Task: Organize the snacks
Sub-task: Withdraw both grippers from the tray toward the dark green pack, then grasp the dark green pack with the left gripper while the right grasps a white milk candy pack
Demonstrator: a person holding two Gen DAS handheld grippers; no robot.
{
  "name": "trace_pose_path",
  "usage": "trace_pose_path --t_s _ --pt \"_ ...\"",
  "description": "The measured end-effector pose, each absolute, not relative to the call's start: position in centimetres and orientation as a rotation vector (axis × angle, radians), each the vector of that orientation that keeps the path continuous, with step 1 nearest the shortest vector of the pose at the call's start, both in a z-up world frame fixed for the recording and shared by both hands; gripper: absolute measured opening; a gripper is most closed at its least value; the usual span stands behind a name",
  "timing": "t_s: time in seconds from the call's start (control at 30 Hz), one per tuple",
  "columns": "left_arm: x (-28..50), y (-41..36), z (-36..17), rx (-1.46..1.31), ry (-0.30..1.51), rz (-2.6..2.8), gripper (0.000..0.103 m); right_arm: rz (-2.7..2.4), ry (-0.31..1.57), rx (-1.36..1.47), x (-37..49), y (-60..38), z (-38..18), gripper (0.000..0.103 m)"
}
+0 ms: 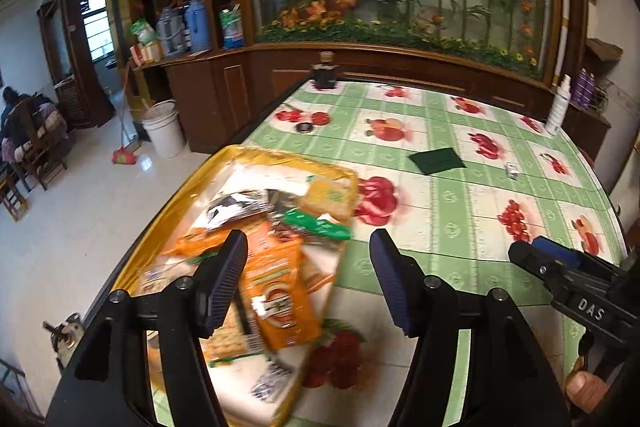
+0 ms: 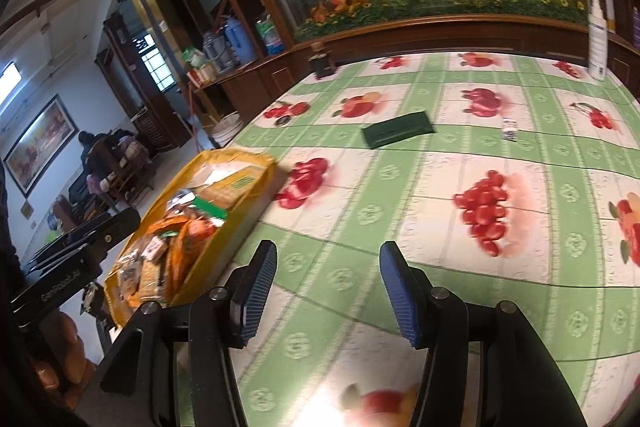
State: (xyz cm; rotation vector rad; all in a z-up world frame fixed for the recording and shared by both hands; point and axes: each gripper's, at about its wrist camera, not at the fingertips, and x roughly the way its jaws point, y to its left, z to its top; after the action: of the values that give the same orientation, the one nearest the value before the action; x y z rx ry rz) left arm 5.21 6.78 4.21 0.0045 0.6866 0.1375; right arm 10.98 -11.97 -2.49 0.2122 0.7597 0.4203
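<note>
A yellow tray (image 1: 256,154) (image 2: 256,163) full of snack packets sits at the table's left edge. An orange packet (image 1: 276,291) lies on top, with a green packet (image 1: 320,225) and crackers (image 1: 226,337) around it. My left gripper (image 1: 308,283) hovers open above the tray's near right side, with nothing between its pads. My right gripper (image 2: 326,291) is open over bare tablecloth to the right of the tray, holding nothing. The right gripper (image 1: 532,259) also shows at the right edge of the left wrist view, with a thumb under it.
The table (image 2: 440,227) has a green checked cloth with fruit prints. On it lie a dark green flat pouch (image 2: 398,134), a small packet (image 2: 509,130), a white spray bottle (image 2: 598,39), a dark jar (image 2: 322,63) and a small round lid (image 1: 305,127). Behind stands a wooden cabinet with flowers.
</note>
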Motion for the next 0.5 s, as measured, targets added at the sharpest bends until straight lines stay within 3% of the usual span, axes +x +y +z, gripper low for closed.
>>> trace_pose_path --t_s 0.1,0.5 --pt "6.7 4.6 4.1 0.037 0.697 0.077 0.077 0.369 0.761 0.225 12.0 -14.3 -2.8 0.055" --pt "16.1 -3.6 1.8 0.211 0.784 -0.082 0.078 0.179 0.780 0.237 18.7 -21.1 -4.2 0.056"
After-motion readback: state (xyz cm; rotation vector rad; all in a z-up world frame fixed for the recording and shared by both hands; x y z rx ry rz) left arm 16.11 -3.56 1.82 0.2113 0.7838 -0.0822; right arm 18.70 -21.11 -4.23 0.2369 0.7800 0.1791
